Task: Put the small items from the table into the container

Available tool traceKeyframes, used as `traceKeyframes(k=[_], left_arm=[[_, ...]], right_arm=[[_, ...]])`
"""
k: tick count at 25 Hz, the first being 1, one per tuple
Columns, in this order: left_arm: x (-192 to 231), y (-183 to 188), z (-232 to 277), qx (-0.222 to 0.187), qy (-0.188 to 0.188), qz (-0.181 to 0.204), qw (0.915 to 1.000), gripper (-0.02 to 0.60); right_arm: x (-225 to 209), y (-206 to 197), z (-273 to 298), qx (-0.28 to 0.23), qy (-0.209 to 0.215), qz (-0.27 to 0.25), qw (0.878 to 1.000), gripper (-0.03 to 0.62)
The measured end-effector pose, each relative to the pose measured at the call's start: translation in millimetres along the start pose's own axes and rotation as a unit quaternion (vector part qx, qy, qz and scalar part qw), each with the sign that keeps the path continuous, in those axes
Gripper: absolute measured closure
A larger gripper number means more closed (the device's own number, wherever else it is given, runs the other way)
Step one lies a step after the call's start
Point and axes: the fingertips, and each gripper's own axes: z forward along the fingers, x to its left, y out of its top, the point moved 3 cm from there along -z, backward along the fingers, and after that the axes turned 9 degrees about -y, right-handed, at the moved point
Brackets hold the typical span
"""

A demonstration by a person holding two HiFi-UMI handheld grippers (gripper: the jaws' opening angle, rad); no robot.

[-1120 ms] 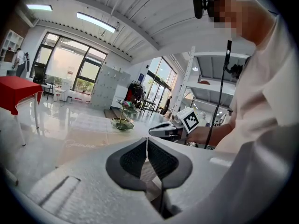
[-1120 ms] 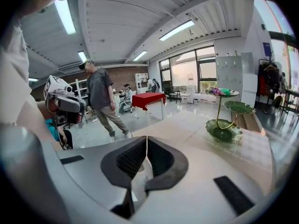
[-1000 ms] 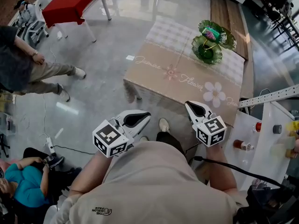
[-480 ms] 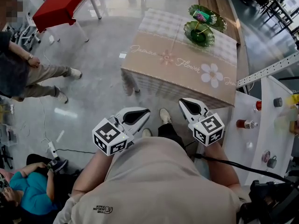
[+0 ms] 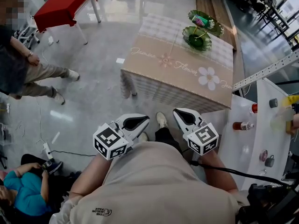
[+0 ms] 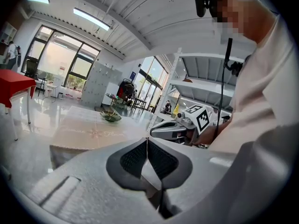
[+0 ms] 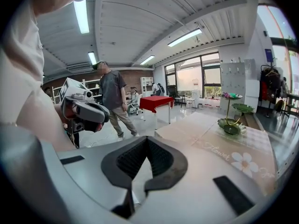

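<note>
The person is holding the left gripper (image 5: 140,120) and the right gripper (image 5: 181,115) close in front of the body, side by side and a little apart, both pointing forward and slightly down. In the left gripper view the dark ribbed fingers (image 6: 135,158) are pressing together with nothing between them. The right gripper view shows the same: its fingers (image 7: 133,160) are meeting along their whole length and gripping nothing.

Ahead of both grippers, well apart from them, a desk covered with a beige flower-printed cloth (image 5: 177,73) is standing on the grey floor. Near its far edge a green glass two-tier dish stand (image 5: 198,36) is resting upright, and a small pink-and-green packet (image 5: 200,20) is lying in its upper tier.

To the person's right a white desk (image 5: 243,143) is carrying the small items: a red-capped bottle (image 5: 240,125) is lying near its front, a grey cap-like piece (image 5: 273,103) and a yellow object (image 5: 289,99) are sitting farther back, and two small round pieces (image 5: 266,157) are lying nearer the person.

A red desk (image 5: 65,3) is standing at the far left. A bystander in a dark top (image 5: 18,64) is standing beside it, and a seated person in a teal top (image 5: 23,195) is sitting on the floor.
</note>
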Motion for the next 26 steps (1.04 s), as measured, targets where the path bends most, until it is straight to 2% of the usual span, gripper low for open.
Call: traceKeyframes(k=[13, 26], left_arm=[[-11, -7, -5, -0.001, -0.001, 0.000, 1.0000, 0.574], [-12, -8, 2, 0.004, -0.002, -0.002, 1.0000, 0.574]], right_arm=[[18, -1, -5, -0.001, 0.011, -0.028, 1.000, 0.579], [16, -8, -9, -0.002, 0.014, -0.024, 1.000, 0.579]])
